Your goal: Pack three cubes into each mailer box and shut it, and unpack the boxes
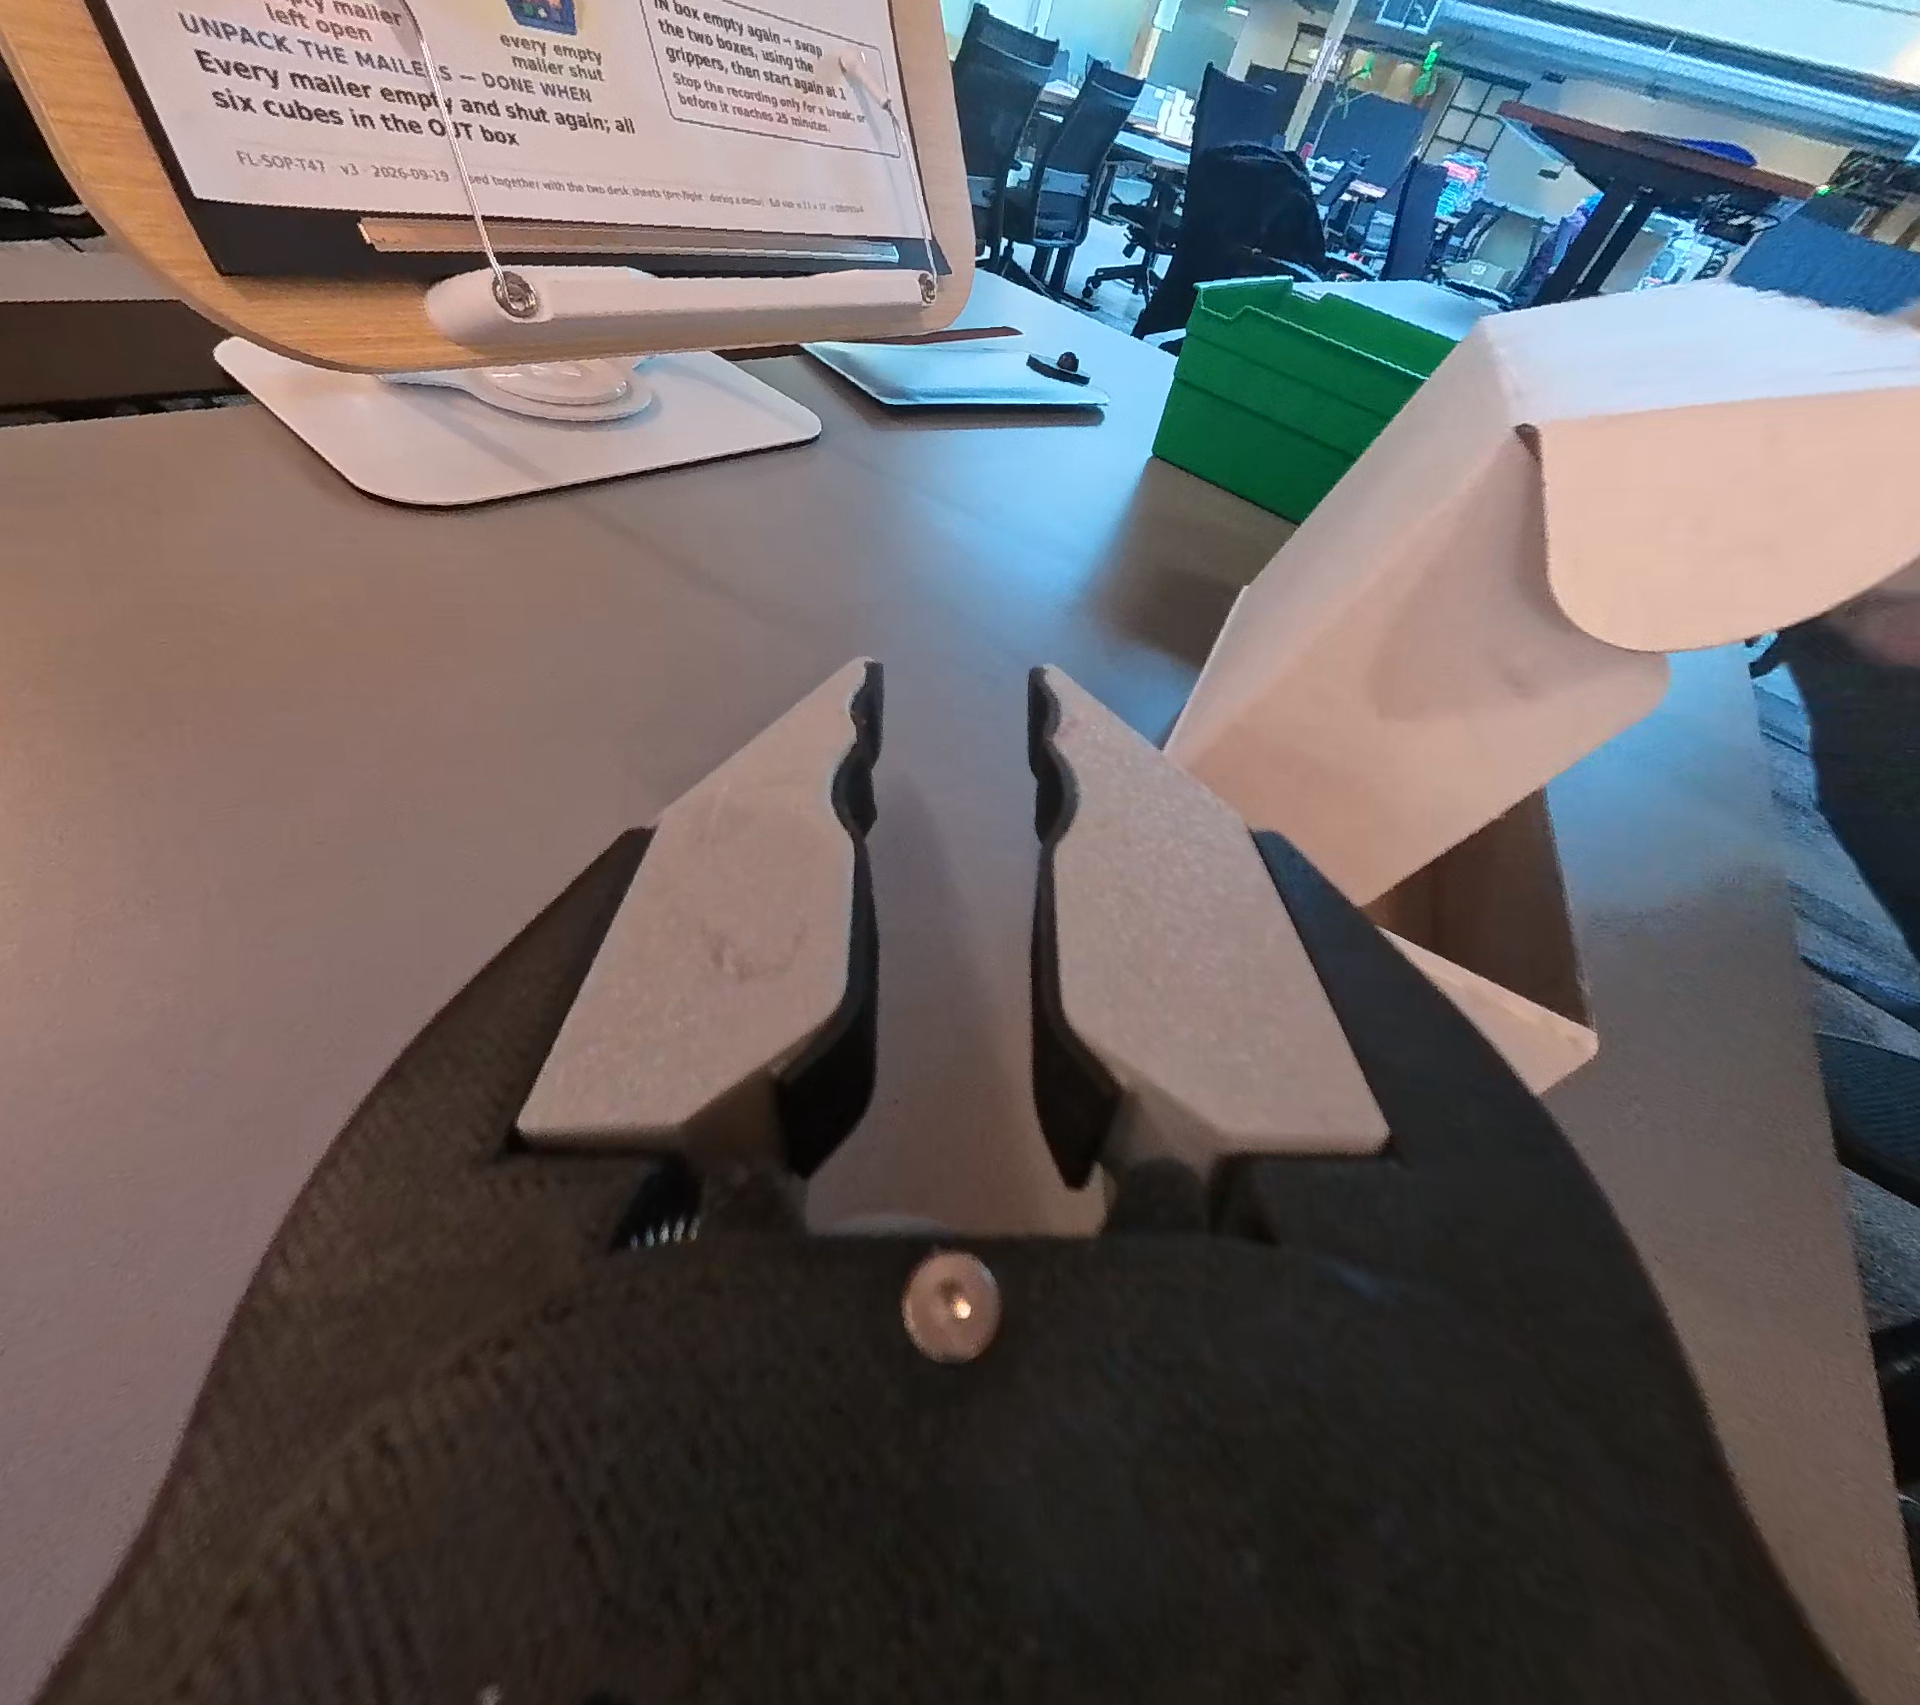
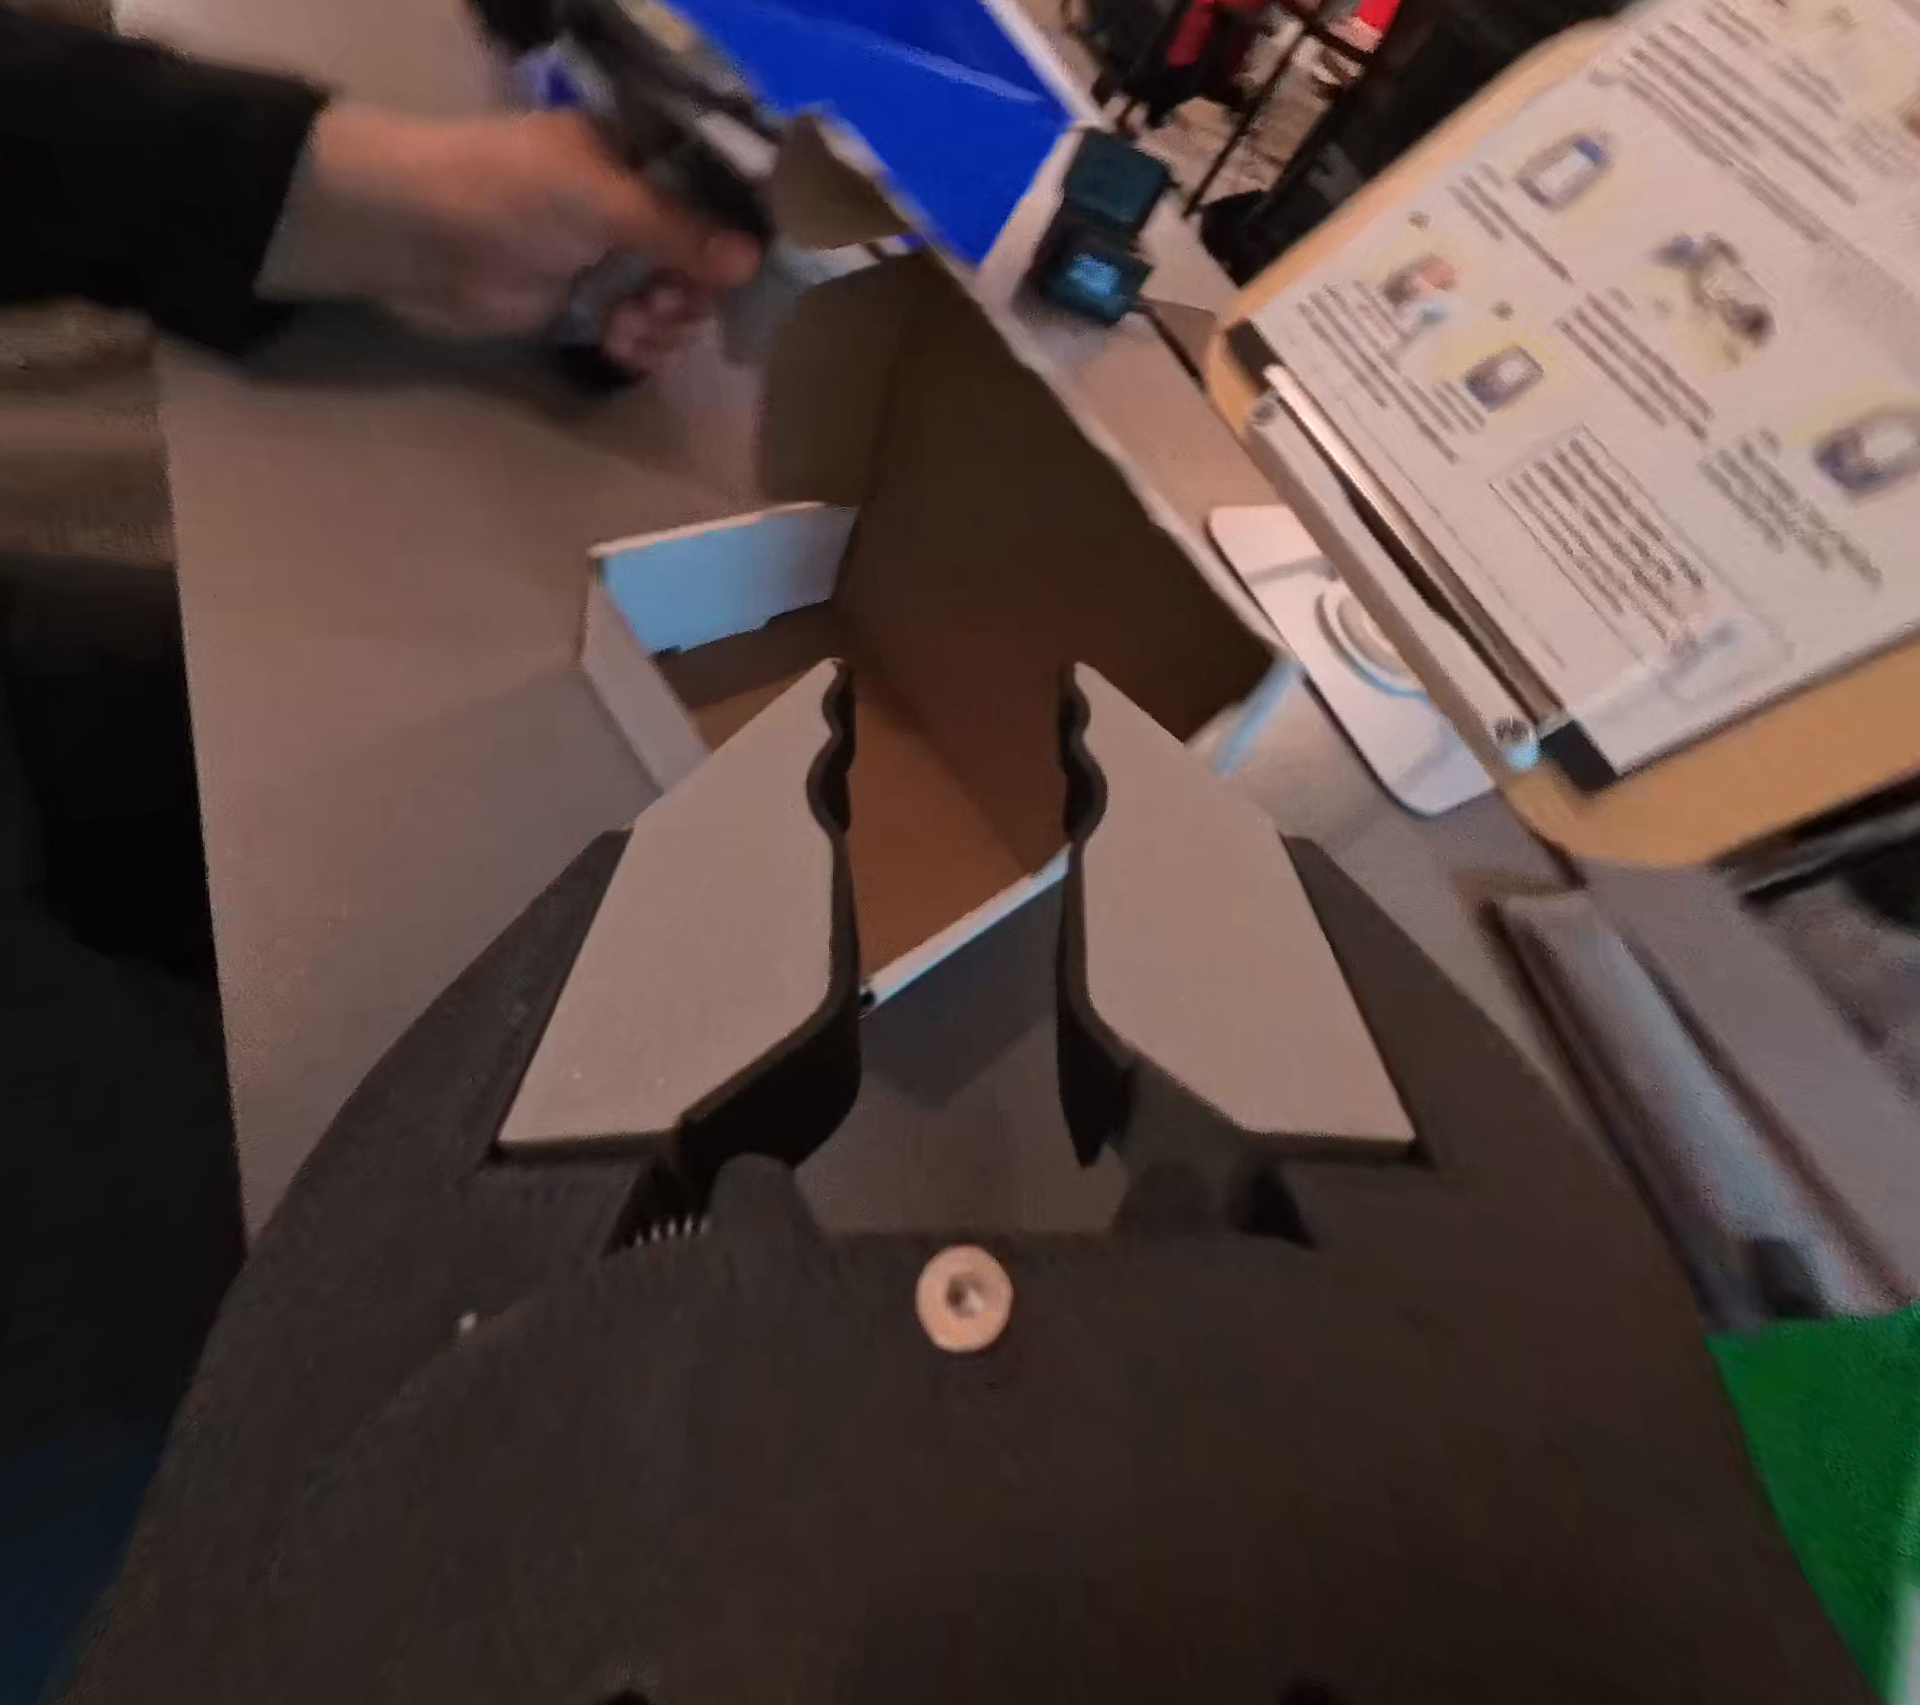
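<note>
A white mailer box with a brown inside stands open on the grey table, its lid raised. I see no cubes in the part of its inside that shows. My right gripper is open and empty, just above the box's near wall, pointing into it. My left gripper is open and empty over bare table, with the box's raised lid just to its right and not touching it. In the right wrist view the left gripper is blurred, held by a hand near the lid's top edge.
A blue bin stands beyond the box and a green bin at the table's far right. An instruction sheet on a wooden stand stands at the back. A small black device sits near the blue bin. The gap from one gripper's tips to the other's is roughly 20 cm.
</note>
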### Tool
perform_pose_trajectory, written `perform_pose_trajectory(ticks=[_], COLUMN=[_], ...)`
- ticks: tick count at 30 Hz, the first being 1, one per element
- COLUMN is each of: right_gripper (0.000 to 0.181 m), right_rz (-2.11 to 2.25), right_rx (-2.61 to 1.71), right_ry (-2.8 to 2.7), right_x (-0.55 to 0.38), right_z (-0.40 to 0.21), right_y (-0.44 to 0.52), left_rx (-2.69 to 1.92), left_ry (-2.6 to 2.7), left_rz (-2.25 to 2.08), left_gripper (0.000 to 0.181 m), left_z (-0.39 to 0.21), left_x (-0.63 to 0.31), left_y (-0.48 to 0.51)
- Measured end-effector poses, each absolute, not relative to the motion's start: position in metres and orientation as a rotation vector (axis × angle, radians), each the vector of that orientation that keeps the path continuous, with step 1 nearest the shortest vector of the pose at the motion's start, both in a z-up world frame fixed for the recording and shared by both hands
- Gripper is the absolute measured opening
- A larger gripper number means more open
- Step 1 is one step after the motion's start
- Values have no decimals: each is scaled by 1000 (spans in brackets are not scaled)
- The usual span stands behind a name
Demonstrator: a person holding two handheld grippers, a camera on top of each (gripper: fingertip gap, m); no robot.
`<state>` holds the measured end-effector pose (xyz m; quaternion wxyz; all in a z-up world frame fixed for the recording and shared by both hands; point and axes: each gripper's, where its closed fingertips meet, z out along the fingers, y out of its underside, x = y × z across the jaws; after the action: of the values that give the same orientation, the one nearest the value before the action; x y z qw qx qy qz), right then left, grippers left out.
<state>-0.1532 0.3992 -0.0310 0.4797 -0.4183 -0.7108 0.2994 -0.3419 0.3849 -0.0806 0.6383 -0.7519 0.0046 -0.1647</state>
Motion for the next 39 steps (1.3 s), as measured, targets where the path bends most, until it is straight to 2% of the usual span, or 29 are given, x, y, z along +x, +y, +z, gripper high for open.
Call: perform_pose_trajectory(ticks=[4,8,10,12,15,18,39], right_gripper=[56,49,50,63,61,56,59], right_rz=[970,1077,1050,1023,919,867,827], right_rx=[-1312,-1458,-1560,-1692,-1799,-1817,-1872], right_ry=[-1462,-1374,-1357,-1381,-1375,-1348,-1376], right_x=[-155,-156,-158,-158,-159,-157,-156], right_z=[-34,-71,-99,-123,-139,-141,-151], right_y=[457,489,506,512,521,526,527], left_rx=[-1718,-1717,-1721,-1726,-1736,-1739,-1760], left_ry=[13,11,12,17,28,35,104], left_rz=[-371,-373,-370,-367,-359,-355,-297], left_gripper=[26,26,26,26,26,26,26], left_z=[-81,-81,-81,-82,-83,-84,-86], left_x=[-342,-342,-342,-341,-340,-339,-330], left_y=[385,385,385,385,386,386,387])
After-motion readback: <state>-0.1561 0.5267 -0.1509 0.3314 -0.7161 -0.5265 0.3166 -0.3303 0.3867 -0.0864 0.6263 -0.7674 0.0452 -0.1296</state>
